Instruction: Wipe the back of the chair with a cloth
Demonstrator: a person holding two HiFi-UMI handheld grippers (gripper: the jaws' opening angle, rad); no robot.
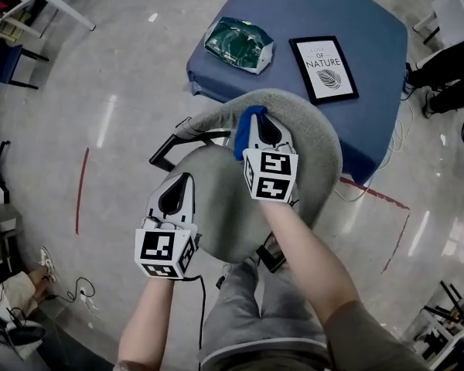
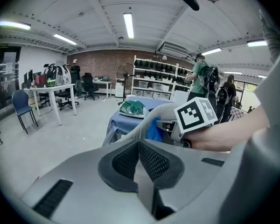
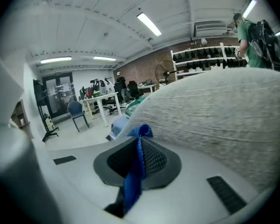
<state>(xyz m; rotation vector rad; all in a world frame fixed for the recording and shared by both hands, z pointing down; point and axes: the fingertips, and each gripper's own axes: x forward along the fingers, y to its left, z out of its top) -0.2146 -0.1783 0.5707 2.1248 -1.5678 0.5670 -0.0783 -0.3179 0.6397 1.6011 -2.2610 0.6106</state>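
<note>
Pinching the blue cloth [image 1: 243, 134] against the top of the chair back [image 1: 313, 137], the right tongs [image 1: 258, 122] grip it tight; the left tongs [image 1: 181, 185] hang closed, empty, beside the chair.

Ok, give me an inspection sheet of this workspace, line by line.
Surface: grey floor with red tape lines; blue table beyond the chair.
Job's things: grey chair back; blue cloth at its top edge.
Clutter: green packet and framed print on the table.
Grippers: right gripper shut on the cloth; left gripper shut, empty, by the seat.
Cables: black cable on the floor, lower left; pale cable beside the table.
Surroundings: shelving, desks, people standing.
</note>
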